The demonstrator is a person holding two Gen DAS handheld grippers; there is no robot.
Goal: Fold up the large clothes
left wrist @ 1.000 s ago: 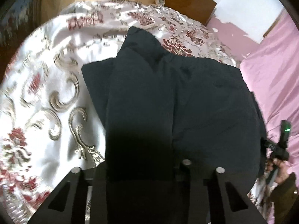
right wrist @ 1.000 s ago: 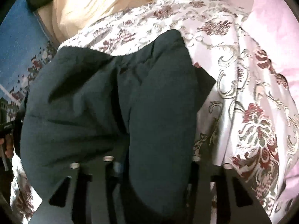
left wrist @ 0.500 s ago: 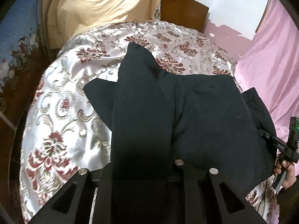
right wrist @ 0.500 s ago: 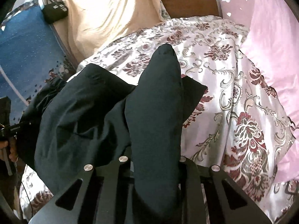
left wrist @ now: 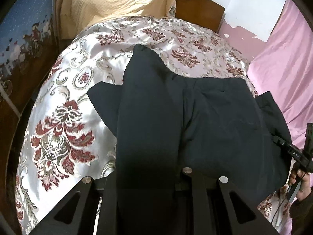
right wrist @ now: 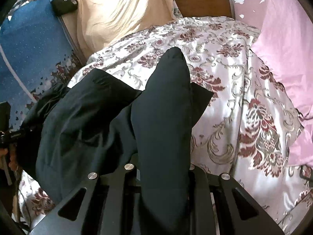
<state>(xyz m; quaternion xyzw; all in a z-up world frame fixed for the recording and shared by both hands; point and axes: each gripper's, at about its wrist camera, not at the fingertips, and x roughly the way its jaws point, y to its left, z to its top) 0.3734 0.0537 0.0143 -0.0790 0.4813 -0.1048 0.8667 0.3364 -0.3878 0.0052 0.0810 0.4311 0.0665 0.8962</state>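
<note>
A bed fills both views, covered by a shiny white bedspread (left wrist: 82, 90) with red flowers and grey-gold scrolls. At its far end stands a brown wooden headboard (left wrist: 197, 13), partly draped with a cream cloth (right wrist: 121, 9). The wall (left wrist: 252, 13) behind is white above and pink below (the pink paint is flaking at the join). A pink sheet (right wrist: 289, 45) lies along one side, a blue patterned fabric (right wrist: 33, 54) along the other. A small black bag (right wrist: 63, 3) sits near the cream cloth. Daylight glints off the bedspread.
</note>
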